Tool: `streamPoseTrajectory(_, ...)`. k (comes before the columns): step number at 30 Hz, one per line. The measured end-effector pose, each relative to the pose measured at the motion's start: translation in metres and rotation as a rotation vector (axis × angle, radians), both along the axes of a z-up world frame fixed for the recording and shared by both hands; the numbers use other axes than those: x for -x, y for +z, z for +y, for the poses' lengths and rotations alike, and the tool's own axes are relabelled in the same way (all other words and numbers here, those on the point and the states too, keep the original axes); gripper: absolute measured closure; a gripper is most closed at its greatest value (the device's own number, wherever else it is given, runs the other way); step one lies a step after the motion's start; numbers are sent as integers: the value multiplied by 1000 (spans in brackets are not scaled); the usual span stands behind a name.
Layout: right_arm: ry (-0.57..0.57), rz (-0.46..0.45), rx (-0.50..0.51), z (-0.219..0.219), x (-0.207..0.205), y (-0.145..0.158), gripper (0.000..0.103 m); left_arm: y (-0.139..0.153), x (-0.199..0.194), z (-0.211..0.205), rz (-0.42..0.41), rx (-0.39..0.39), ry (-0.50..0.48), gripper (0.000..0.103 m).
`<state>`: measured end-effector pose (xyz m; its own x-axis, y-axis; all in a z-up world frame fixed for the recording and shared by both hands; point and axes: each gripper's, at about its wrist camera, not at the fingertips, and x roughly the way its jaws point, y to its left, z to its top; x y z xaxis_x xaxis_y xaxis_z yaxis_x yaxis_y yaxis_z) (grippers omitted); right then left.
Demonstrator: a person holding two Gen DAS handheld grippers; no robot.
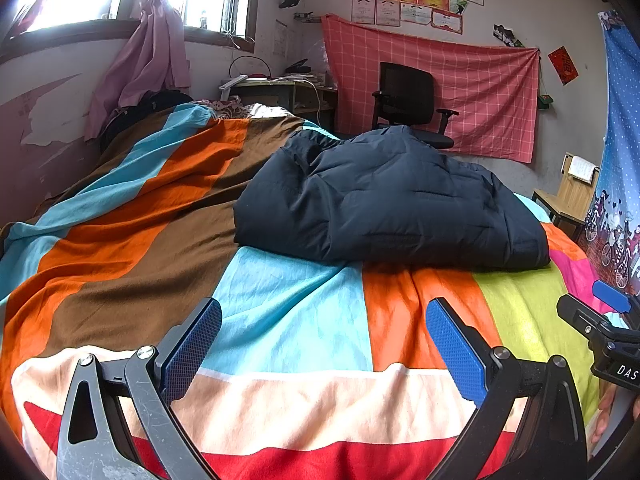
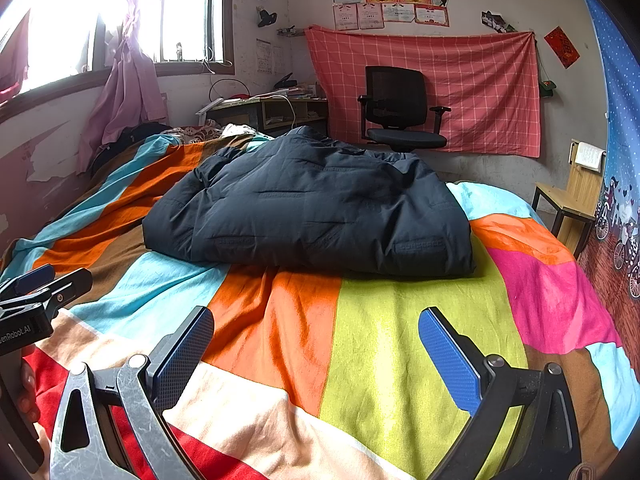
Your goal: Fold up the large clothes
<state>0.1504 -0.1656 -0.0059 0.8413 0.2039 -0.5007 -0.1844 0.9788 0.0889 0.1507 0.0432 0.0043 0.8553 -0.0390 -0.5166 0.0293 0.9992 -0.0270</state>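
A dark navy padded jacket (image 1: 392, 200) lies folded into a thick bundle on the striped bedspread (image 1: 288, 312); the right wrist view has the jacket (image 2: 316, 208) at centre. My left gripper (image 1: 324, 344) hovers open over the bedspread, well short of the jacket's near edge, nothing between its blue pads. My right gripper (image 2: 316, 356) is also open and empty, held back from the jacket (image 2: 316, 208) above the orange and lime stripes. Each gripper shows at the edge of the other's view: the right gripper (image 1: 608, 320) at far right, the left gripper (image 2: 36, 292) at far left.
A black office chair (image 2: 400, 112) stands beyond the bed before a pink checked cloth (image 2: 480, 92). A cluttered desk (image 2: 272, 112) sits under the window. A wooden chair (image 2: 572, 200) stands at the right. Pink curtain (image 1: 148, 60) hangs at left. A hand (image 2: 28, 384) holds the left gripper's handle.
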Motion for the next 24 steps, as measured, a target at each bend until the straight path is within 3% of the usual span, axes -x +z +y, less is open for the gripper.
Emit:
streamPoseTrajectory(10,0,0,1,0,0,0,0,-2,2,-6,23,16,-20,3)
streamPoseTrajectory(24,0,0,2,1,0,0,0,2,6,-20,-7,-45,-24,3)
